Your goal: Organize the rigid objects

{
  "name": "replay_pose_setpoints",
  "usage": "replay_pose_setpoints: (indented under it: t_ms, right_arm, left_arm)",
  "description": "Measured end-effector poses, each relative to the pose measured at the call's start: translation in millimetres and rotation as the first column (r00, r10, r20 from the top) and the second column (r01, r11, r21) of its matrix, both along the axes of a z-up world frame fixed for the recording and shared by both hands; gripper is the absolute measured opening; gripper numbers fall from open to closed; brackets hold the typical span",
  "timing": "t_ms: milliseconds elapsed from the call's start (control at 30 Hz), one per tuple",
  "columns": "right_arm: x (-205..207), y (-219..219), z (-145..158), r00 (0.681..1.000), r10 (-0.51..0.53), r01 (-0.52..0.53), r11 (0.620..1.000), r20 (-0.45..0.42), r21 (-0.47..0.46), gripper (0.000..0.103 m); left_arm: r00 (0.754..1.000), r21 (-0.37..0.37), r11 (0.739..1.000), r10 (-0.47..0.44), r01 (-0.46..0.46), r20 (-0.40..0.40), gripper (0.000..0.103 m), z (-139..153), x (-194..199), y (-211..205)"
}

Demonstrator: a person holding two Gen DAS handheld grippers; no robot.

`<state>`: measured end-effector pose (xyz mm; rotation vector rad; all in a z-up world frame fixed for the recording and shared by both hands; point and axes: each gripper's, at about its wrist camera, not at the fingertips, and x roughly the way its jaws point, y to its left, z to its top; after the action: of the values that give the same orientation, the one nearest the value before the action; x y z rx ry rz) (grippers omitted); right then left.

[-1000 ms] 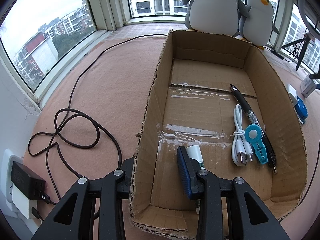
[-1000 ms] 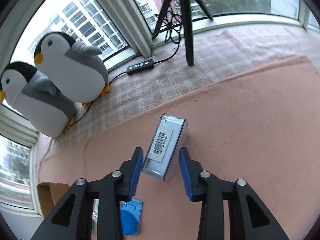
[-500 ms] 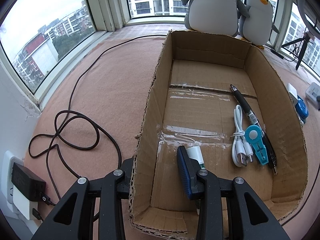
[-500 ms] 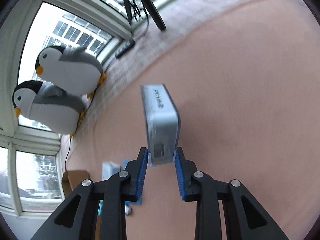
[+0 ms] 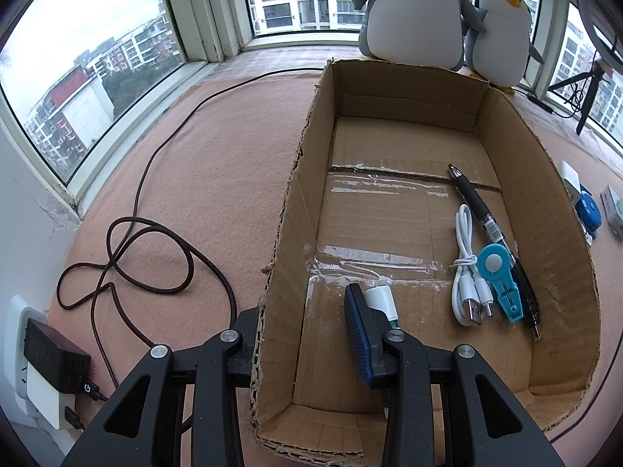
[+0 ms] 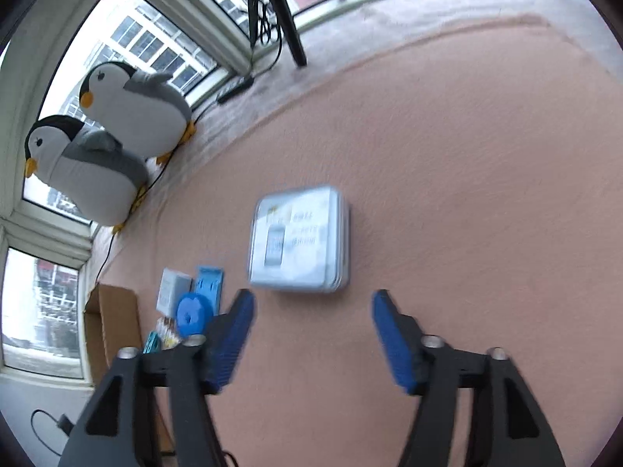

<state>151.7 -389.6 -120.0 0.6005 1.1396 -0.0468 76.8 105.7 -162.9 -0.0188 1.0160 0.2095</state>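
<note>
Here the left gripper (image 5: 311, 334) is clamped on the near left wall of the cardboard box (image 5: 300, 202); one finger stands outside the wall, the blue pad (image 5: 360, 334) of the other stands inside, and the jaws are as narrow as they go, pinching the cardboard between them. Just beyond that inner pad a small white tube (image 5: 383, 299) lies on the box floor; further right in the box lie a coiled white USB cable (image 5: 469, 268), a teal disc-headed tool (image 5: 500, 278) and a black pen (image 5: 486, 225), side by side along the right wall. Outside the box on the left a dark cable (image 5: 148, 257) loops over the pink mat (image 5: 218, 179) to a black charger (image 5: 54, 362) at a wall socket; two plush penguins (image 5: 416, 11) sit behind the box by the window.

The right gripper (image 6: 311, 334) has its jaws opening, wide apart, with nothing between the blue pads (image 6: 393, 342); the picture is blurred by motion. Just ahead of the fingertips a flat clear-cased packet (image 6: 298, 239) lies on the mat, free of both pads. To the left, near the box corner, sit a small white box (image 6: 171, 288), a blue round-topped item (image 6: 192, 313) and a blue card (image 6: 212, 282); a tripod (image 6: 284, 19) stands by the far window.
</note>
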Motion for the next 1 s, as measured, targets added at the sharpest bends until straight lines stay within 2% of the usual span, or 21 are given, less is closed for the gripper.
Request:
replay_pose_setpoints:
  t_ms: [67,100,167,367,600,1000]
  right_arm:
    - [7.6,-2.2,2.1,1.0,-0.011,0.011,1.0,0.006,-0.008,0.069]
    - [13.6,-1.1,1.1,1.0,0.0,0.0,1.0,0.0,-0.015,0.074]
    - [26.7,5.3,-3.4,0.999,0.037,-0.038,0.999,-0.028,-0.034,0.076]
    - [53.4,29.9,-11.7,0.99,0.108,-0.119,0.984,-0.089,-0.132,0.076]
    - [71.3,45.1,-21.3,0.976,0.137,-0.173,0.959,-0.172,-0.223,0.076]
    - [83.3,51.7,-36.8,0.957,0.147,-0.221,0.927,-0.248,-0.303,0.074]
  left_arm:
    - [1.0,0.001,1.0,0.0,0.0,0.0,0.037,0.1,-0.2,-0.3]
    - [1.0,0.001,1.0,-0.001,0.001,0.0,0.037,0.1,0.0,-0.6]
    - [1.0,0.0,1.0,-0.002,0.002,0.0,0.037,0.1,-0.1,-0.9]
    - [1.0,-0.004,1.0,0.002,-0.002,0.002,0.037,0.0,-0.1,-1.5]
    - [1.0,-0.006,1.0,0.003,-0.003,0.004,0.037,-0.1,-0.1,-2.0]
    - [1.0,-0.007,1.0,0.003,-0.003,0.004,0.037,-0.2,0.0,-1.9]
